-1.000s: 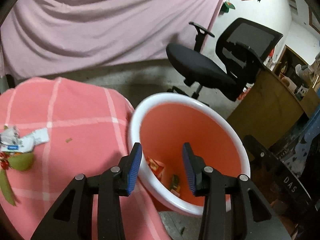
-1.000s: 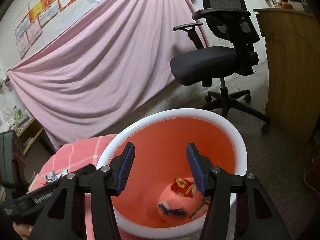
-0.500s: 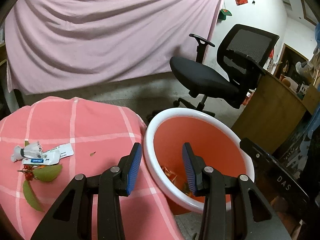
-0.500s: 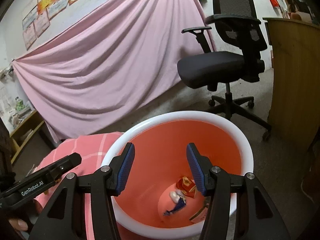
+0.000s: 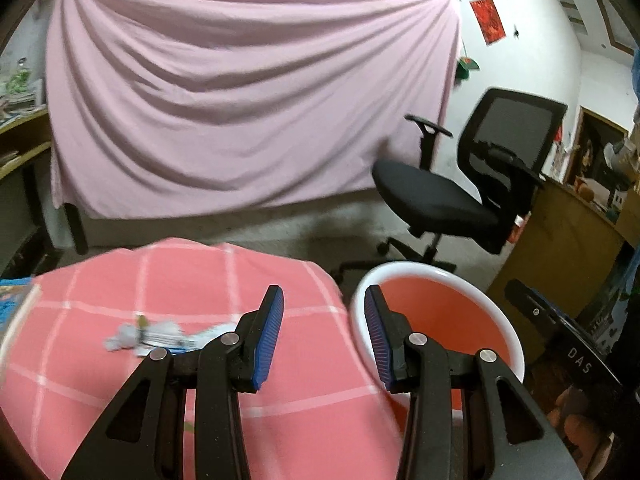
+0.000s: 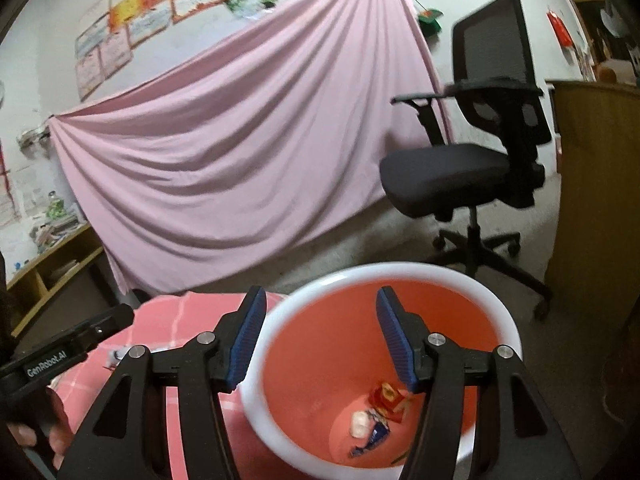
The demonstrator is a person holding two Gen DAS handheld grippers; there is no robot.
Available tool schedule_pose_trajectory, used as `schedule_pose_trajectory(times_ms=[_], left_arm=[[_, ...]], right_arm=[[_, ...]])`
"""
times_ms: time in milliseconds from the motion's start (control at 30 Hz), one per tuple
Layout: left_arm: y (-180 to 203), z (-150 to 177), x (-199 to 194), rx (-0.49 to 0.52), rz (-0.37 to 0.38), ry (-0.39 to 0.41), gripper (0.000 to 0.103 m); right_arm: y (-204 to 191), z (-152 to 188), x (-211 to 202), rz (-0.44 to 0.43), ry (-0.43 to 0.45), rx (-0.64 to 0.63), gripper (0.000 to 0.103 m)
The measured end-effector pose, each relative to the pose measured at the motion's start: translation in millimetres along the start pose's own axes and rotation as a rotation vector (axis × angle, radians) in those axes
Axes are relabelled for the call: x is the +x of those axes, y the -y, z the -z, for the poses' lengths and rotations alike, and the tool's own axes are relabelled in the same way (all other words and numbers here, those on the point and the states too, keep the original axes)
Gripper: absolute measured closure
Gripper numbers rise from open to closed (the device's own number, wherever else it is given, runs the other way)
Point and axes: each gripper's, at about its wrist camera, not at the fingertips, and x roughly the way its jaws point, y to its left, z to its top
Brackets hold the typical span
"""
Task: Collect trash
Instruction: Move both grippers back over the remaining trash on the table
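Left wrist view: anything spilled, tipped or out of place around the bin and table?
Nothing stands out. The bin stands upright beside the table with wrappers inside. Crumpled trash lies uncollected on the cloth. Both grippers are open and empty.

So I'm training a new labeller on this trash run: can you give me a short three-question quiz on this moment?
1. True or false: the left claw grips a wrapper.
2. Where does the red wrapper lie? A) on the pink cloth B) in the bin C) on the office chair
3. Fill in: crumpled litter lies on the ____, left of the bin.

Key
1. False: both the left and right claw are open and empty.
2. B
3. pink cloth
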Motion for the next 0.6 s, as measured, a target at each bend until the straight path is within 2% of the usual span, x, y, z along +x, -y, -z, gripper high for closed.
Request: schedule_pose_trajectory(times_ms=[67,167,233,400,500,533,600], left_arm=[[-12,0,-13,-0.01,-0.02,0.029,0.059],[-31,0,-33,-0.017,-0.061,0.084,0.058],[-43,2,-47,-0.02,-0.088,0.119,0.058],[-79,11,-77,-0.046,-0.143,0.178,0.046],[-96,17,-91,-0.043,-0.166,0.207,0.043],[-102,20,-96,-0.041,-0.175,0.218,0.04],[-114,26,-107,-0.047,-0.201,0.241,0.022]], right_arm=[[-11,-1,-2,-0.02,0.026,-0.023,0.046],[-31,-1,-6,-0.06,0.078,-0.062,0.04],[-42,-2,-7,-0.093,0.104,-0.072,0.04],[-72,2,-7,-0.157,0.155,-0.107,0.039],[-91,5,-6,-0.19,0.162,-0.136,0.03],[-99,6,-5,-0.208,0.165,-0.149,0.029],[-111,8,-7,-0.233,0.17,-0.171,0.027]])
